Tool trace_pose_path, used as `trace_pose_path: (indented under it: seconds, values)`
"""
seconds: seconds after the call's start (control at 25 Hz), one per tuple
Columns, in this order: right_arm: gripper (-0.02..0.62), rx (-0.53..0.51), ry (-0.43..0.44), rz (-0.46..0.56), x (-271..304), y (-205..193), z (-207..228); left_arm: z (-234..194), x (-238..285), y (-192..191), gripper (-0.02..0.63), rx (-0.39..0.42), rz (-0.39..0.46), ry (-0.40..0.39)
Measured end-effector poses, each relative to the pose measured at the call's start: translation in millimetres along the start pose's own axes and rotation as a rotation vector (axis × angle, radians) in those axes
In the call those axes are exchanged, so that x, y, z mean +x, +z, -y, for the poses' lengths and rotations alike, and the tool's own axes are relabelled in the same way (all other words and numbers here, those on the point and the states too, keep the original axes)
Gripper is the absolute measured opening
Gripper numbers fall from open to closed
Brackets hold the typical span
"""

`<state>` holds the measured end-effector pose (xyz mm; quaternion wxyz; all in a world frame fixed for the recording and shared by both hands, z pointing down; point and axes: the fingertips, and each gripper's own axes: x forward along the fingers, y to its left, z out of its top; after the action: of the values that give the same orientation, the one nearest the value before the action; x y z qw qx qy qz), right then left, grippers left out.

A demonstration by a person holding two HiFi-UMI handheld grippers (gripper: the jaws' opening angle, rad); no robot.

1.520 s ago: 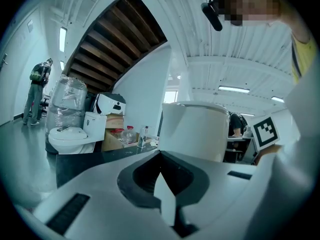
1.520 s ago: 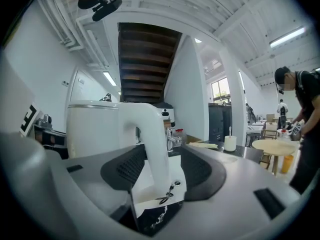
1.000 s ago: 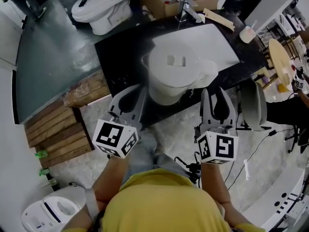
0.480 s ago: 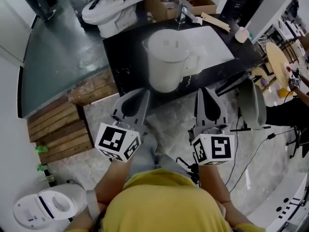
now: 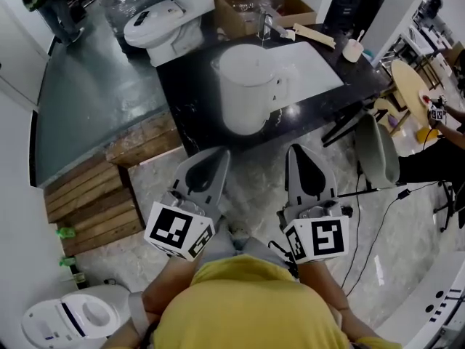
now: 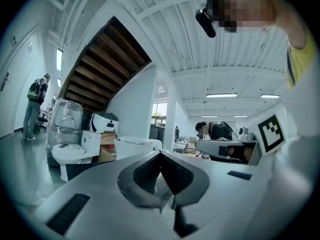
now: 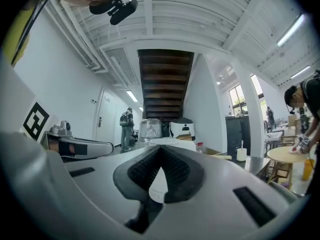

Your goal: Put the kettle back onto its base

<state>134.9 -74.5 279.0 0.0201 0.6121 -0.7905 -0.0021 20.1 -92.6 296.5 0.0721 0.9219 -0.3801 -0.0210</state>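
A white kettle (image 5: 251, 86) stands upright on the black counter (image 5: 189, 78), its handle pointing right toward a white sink (image 5: 312, 60). No separate base shows under it. Both grippers hang short of the counter's near edge, apart from the kettle. My left gripper (image 5: 218, 153) is shut with nothing in it, its fingertips meeting in the left gripper view (image 6: 160, 153). My right gripper (image 5: 298, 151) is shut and empty too, its pads closed together (image 7: 160, 148). The kettle's top (image 7: 172, 143) peeks just over the right gripper's fingers.
A white toilet (image 5: 163, 20) and a cardboard box (image 5: 283, 6) stand beyond the counter. A faucet (image 5: 265, 24) and a cup (image 5: 352, 49) sit by the sink. Wooden planks (image 5: 87, 195) lie at left, a grey chair (image 5: 378, 151) and cables at right.
Both grippers have drawn back from the kettle toward the person and off the counter's edge. The kettle stays standing on the counter.
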Motion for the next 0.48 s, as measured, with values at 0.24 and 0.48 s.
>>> trace_pose_path:
  seconds: [0.24,0.48]
  values:
    - [0.017,-0.002,-0.012,-0.003,-16.1,8.0,-20.6,9.3,-17.0,9.3,0.006,0.001,-0.002,-0.047]
    - [0.017,-0.002,0.000,-0.033,-26.4,3.2,-50.6,12.9,-32.0,10.6,0.006,0.012,-0.013,-0.076]
